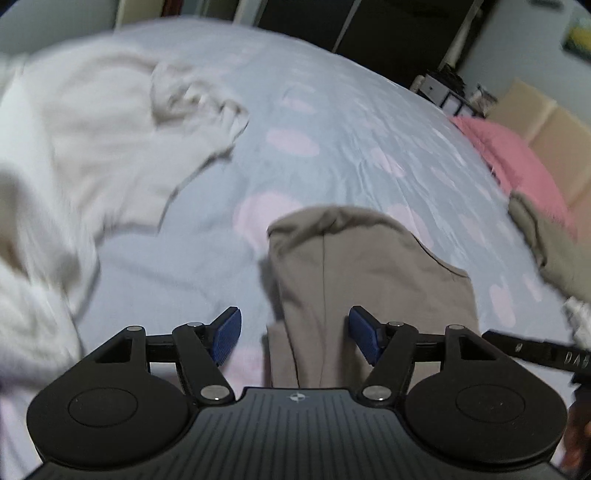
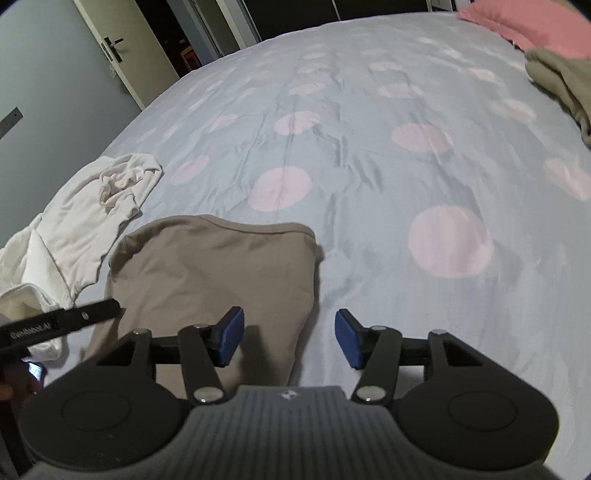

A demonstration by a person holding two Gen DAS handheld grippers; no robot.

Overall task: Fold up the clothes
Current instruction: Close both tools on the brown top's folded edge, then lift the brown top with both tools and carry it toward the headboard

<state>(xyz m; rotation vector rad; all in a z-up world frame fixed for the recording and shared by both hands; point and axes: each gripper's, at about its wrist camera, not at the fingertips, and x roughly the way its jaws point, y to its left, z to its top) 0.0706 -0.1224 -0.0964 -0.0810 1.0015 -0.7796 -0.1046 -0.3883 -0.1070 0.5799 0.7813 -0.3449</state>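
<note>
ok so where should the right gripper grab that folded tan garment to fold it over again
Probably the far right corner of the tan garment, where the seamed edge ends and a small flap lifts off the bedsheet. Come in low from the right: the right gripper is open above that edge, with bare sheet beside it. The left side is crowded by the white garment and the left gripper.

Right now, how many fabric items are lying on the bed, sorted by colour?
Taupe: 2, the folded garment and the crumpled piece near the far right.
White: 1, the rumpled garment.
Pink: 1, the item at the far edge.
Total: 4
</note>
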